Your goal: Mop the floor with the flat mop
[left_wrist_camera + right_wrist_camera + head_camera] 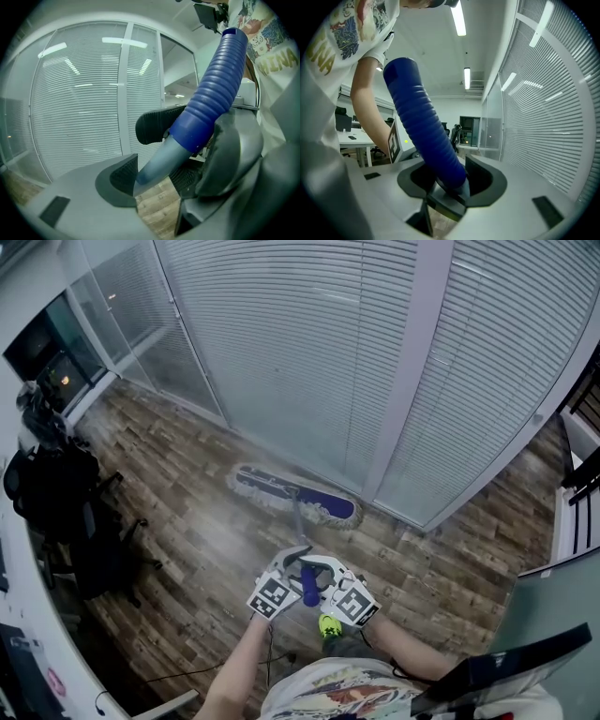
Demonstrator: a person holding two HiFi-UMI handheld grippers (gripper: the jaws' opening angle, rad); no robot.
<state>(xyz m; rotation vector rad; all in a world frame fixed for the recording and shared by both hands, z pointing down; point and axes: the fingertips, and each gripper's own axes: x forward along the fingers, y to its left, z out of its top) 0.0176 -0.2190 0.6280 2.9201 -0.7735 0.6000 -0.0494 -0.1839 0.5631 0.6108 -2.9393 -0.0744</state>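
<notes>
The flat mop's blue and white head (295, 495) lies on the wooden floor at the foot of the glass wall. Its grey shaft (298, 521) rises to a ribbed blue handle (309, 585) (211, 93) (422, 122). Both grippers meet at that handle in front of the person's body. My left gripper (289, 568) (154, 180) has the shaft between its jaws, resting on the left pad (123, 176); floor shows in the gap beside the other pad, so it is open. My right gripper (330, 570) (450, 183) is shut on the blue handle.
A glass wall with closed blinds (375, 362) runs just behind the mop head. Black office chairs (66, 502) stand at the left beside a white desk edge (19, 615). A dark monitor (506, 671) juts in at the bottom right. A green shoe (330, 624) is under the grippers.
</notes>
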